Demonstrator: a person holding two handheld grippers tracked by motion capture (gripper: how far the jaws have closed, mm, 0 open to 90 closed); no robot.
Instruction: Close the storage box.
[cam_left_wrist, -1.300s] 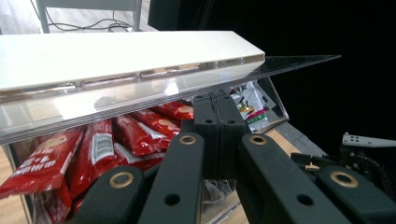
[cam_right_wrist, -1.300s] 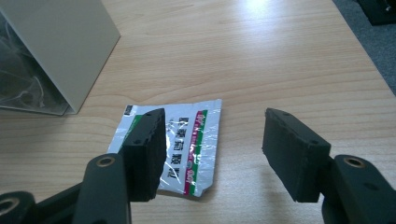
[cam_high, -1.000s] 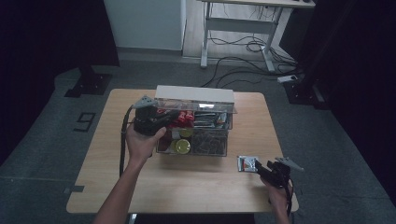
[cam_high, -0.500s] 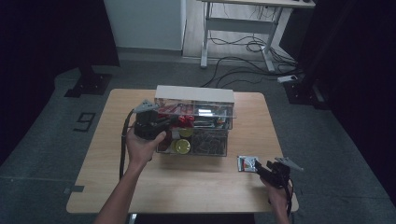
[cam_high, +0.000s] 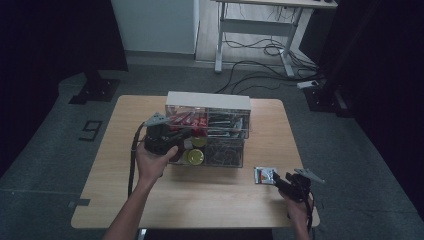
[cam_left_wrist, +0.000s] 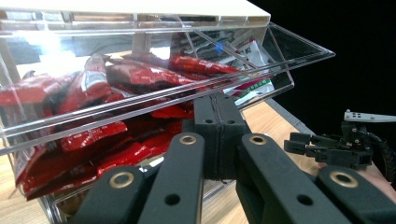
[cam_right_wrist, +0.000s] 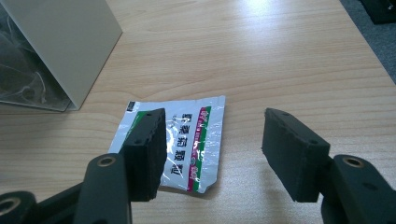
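The left forearm (cam_high: 132, 207) came up from the bottom edge of the high view, angled slightly rightward, with the left hand (cam_high: 152, 162) wrapped around the back of the left gripper (cam_high: 175, 136). That gripper pointed level and to the right, its jaws pressed together, pad against pad. The right hand (cam_high: 299, 212) sat low near the bottom right corner, gripping the right gripper (cam_right_wrist: 212, 149), which pointed left and away from the person, tilted downward. Its jaws stood apart, with nothing pinched between the pads.
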